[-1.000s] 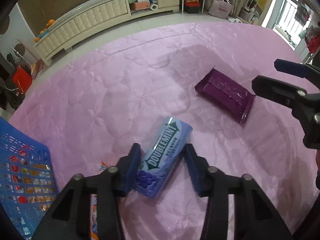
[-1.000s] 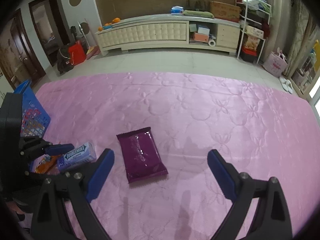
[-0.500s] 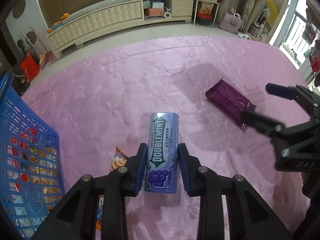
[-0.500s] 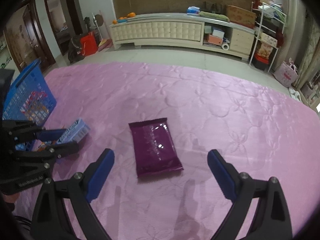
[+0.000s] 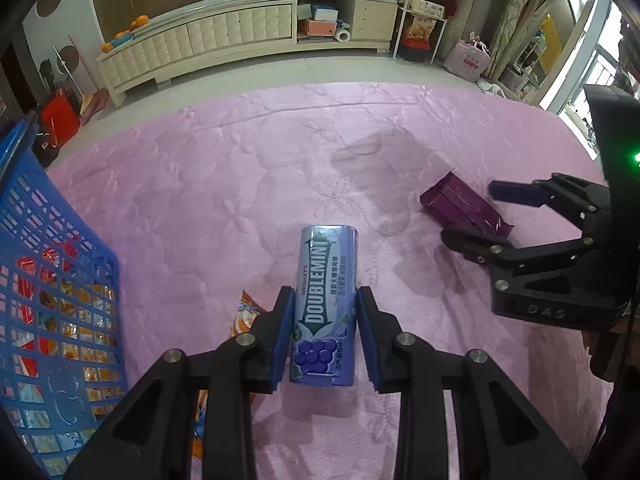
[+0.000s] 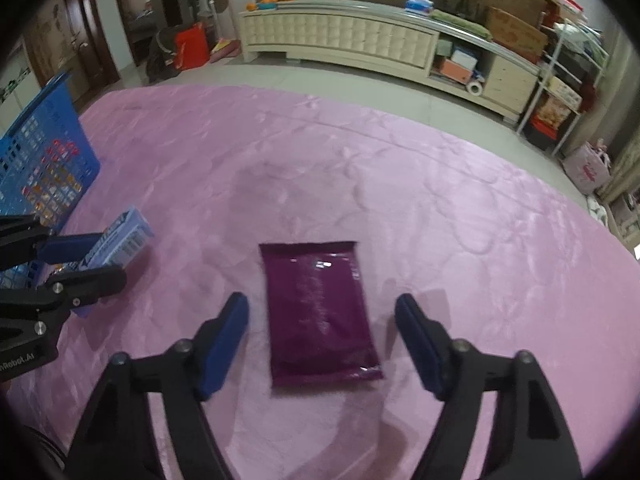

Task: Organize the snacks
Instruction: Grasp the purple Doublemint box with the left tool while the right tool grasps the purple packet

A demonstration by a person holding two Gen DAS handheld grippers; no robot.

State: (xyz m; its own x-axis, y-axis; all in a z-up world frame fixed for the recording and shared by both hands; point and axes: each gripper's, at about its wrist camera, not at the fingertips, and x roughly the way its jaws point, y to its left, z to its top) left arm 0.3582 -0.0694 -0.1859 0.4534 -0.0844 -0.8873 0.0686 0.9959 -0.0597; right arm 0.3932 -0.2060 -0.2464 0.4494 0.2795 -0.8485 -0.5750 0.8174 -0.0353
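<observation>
My left gripper (image 5: 325, 300) is shut on a lilac Doublemint gum box (image 5: 326, 300), held just above the pink quilt; it also shows in the right wrist view (image 6: 116, 240). A dark purple snack packet (image 6: 318, 312) lies flat on the quilt, and my right gripper (image 6: 322, 312) is open with a finger on each side of it. In the left wrist view the packet (image 5: 460, 208) lies at the right with the right gripper (image 5: 476, 212) around it. An orange snack bag (image 5: 244, 316) lies under my left fingers.
A blue plastic basket (image 5: 44, 264) with several snacks inside stands at the left; it also shows in the right wrist view (image 6: 44, 160). The pink quilt (image 5: 240, 184) covers the floor. A long cream cabinet (image 5: 224, 36) stands along the far wall.
My left gripper closed on the gum box and swung left toward the basket. My right gripper came forward and down until its open fingers straddle the purple packet.
</observation>
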